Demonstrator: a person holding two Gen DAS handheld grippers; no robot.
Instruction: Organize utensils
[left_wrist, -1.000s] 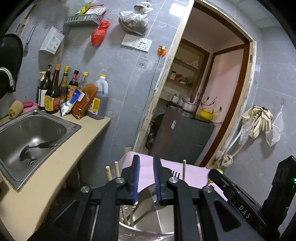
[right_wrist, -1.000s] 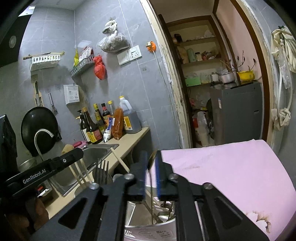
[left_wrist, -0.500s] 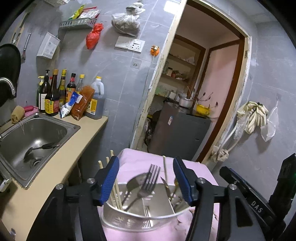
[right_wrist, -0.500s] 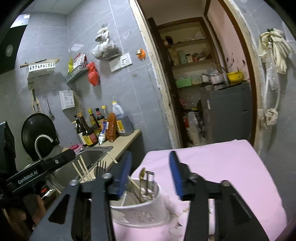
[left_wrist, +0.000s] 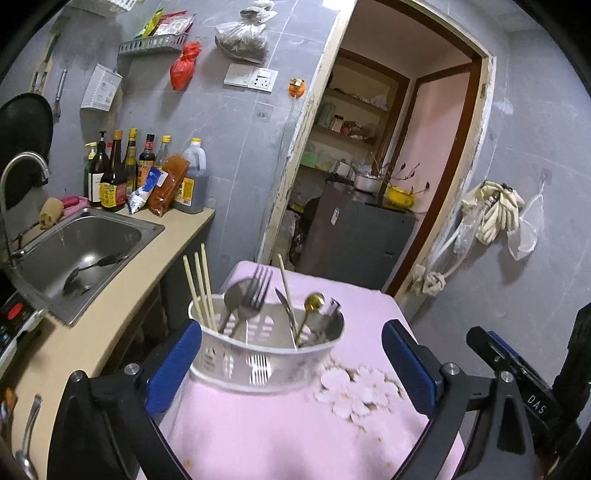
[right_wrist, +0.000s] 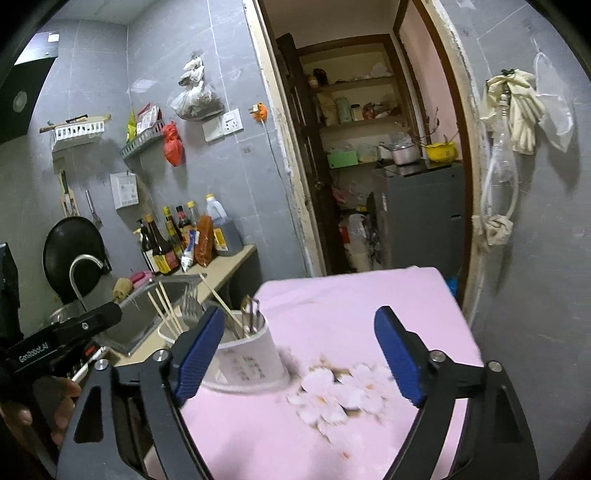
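**Both claws wide, holder free on the pink cloth**

While the grey tiled wall (left_wrist: 229, 147) and the open doorway (left_wrist: 388, 166) fill the background, the pink flowered cloth (left_wrist: 295, 424) takes up the near ground in both wrist views. To its left runs the beige worktop (left_wrist: 110, 314) with the steel sink (left_wrist: 85, 251), where one spoon (left_wrist: 92, 267) lies in the basin, and a row of bottles (left_wrist: 125, 173) stands against the wall behind it.

On the cloth stands the white slotted holder (left_wrist: 258, 354), upright and near the cloth's left edge. The left claw (left_wrist: 291, 365) has its jaws opening, spread wider than the holder: in the left wrist view the holder sits between the blue pads (left_wrist: 173, 369), close to the left pad and well apart from the right one, and neither pad presses on it. The right claw (right_wrist: 299, 354) is opening too and grips nothing; in its view the holder (right_wrist: 247, 362) stands behind its left pad, off to the left of the gap, with bare cloth between the pads.

Inside the holder stand pale chopsticks (left_wrist: 199, 288) at the left end, a fork (left_wrist: 255, 291) and a steel spoon (left_wrist: 232, 299) leaning together, then a knife (left_wrist: 286, 306) and a small gold spoon (left_wrist: 312, 304) toward the right end.
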